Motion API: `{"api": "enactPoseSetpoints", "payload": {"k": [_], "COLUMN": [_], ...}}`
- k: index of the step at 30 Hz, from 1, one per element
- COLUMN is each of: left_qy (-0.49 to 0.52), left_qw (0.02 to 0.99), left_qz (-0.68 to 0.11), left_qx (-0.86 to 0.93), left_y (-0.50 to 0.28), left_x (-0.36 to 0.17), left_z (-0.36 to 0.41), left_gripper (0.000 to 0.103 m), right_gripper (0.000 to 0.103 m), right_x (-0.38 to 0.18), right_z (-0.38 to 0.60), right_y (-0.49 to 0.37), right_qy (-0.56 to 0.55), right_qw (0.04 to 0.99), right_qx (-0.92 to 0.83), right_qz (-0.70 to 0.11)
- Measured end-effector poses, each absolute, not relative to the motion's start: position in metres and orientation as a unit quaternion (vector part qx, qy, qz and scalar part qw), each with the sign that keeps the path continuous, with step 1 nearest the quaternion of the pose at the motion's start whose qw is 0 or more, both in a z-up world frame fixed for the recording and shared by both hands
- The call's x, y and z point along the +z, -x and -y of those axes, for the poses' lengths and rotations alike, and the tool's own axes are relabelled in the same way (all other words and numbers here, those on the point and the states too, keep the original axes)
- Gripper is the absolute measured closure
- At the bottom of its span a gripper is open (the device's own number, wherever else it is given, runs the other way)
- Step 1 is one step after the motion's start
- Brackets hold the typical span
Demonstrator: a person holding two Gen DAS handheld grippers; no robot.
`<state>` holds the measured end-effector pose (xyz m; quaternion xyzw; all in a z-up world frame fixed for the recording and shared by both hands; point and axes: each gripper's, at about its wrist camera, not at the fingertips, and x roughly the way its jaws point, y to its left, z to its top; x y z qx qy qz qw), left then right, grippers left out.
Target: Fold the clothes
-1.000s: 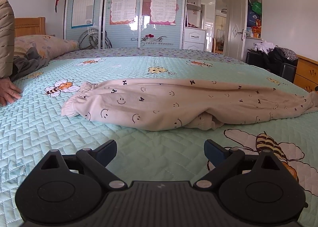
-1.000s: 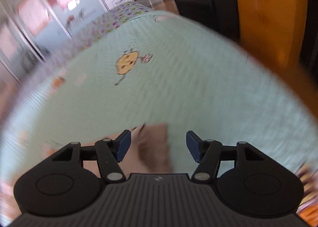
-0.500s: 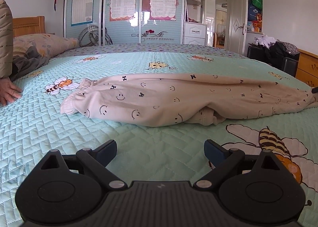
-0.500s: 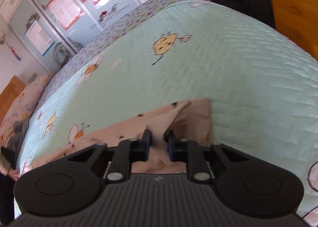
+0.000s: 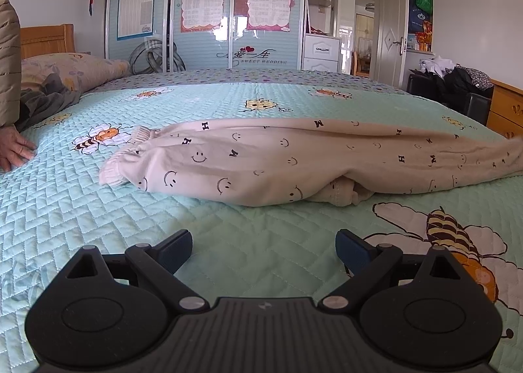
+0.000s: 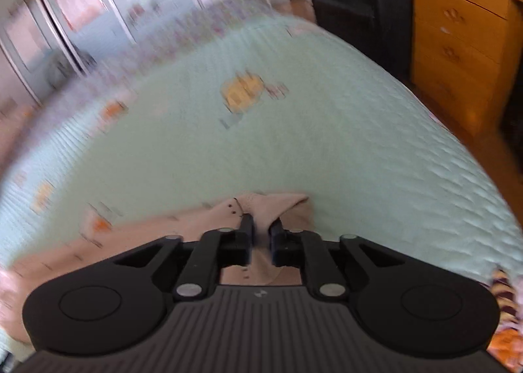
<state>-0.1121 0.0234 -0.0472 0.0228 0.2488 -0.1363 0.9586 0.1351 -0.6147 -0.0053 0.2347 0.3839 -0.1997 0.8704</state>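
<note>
Beige trousers (image 5: 294, 160) printed with smiley faces and letters lie stretched across the green quilted bed (image 5: 98, 219). My left gripper (image 5: 263, 248) hovers open over the quilt on the near side of the trousers, with nothing between its fingers. In the right wrist view, which is blurred, my right gripper (image 6: 261, 232) pinches one end of the trousers (image 6: 278, 206). Cloth sits between the pads, and the jaws are opening slightly. In the left wrist view that end (image 5: 510, 147) is raised a little off the bed at the far right.
A person's hand (image 5: 14, 147) rests on the quilt at the far left, below a padded sleeve. A pillow (image 5: 72, 69) lies by the headboard. A wardrobe (image 5: 209, 13) stands behind the bed. A wooden dresser (image 6: 457, 29) and a black chair (image 6: 353, 7) stand beside the bed.
My right gripper went from open around the trouser end to closed on it, then moved with it. The trousers' right end has risen. The left gripper has stayed still and open.
</note>
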Motion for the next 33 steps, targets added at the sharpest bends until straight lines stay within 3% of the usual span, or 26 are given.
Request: {"api": "enactPoseSetpoints", "payload": {"k": [2,7,10,21,23,25,26,33], "left_qy": [-0.021,-0.021,-0.024,-0.028,-0.029,-0.030,-0.030,-0.029], "left_qw": [0.959,0.958,0.958,0.958,0.958,0.958,0.958,0.958], "left_qz": [-0.248,-0.249,-0.250,-0.253,-0.254,-0.254,-0.254,-0.254], "left_qx": [-0.137,-0.137,-0.135,-0.133,-0.133,-0.133,-0.132,-0.133], "left_y": [0.113,0.112,0.112,0.111,0.111,0.111,0.111,0.111], "left_x": [-0.047,-0.047,-0.048,-0.048,-0.048,-0.049,-0.049,-0.049], "left_z": [-0.024,-0.024,-0.022,-0.020,-0.020,-0.020,-0.020,-0.020], "left_gripper": [0.008,0.008,0.008,0.008,0.008,0.008,0.008,0.008], "right_gripper": [0.073,0.073,0.071,0.069,0.074,0.092,0.095,0.096], "right_x": [-0.021,-0.023,-0.014,-0.044,-0.045,-0.045,-0.043,-0.033], "right_z": [0.621,0.633,0.632,0.642,0.640,0.637,0.634,0.627], "right_y": [-0.135,-0.102,-0.103,-0.134,-0.130,-0.130,-0.132,-0.142], "right_qy": [-0.228,-0.285,-0.277,-0.297,-0.303,-0.292,-0.280,-0.241], "right_qw": [0.848,0.867,0.881,0.866,0.870,0.877,0.881,0.890], "right_qx": [-0.235,-0.246,-0.224,-0.200,-0.194,-0.184,-0.183,-0.204], "right_qz": [-0.417,-0.326,-0.312,-0.348,-0.337,-0.334,-0.335,-0.330]}}
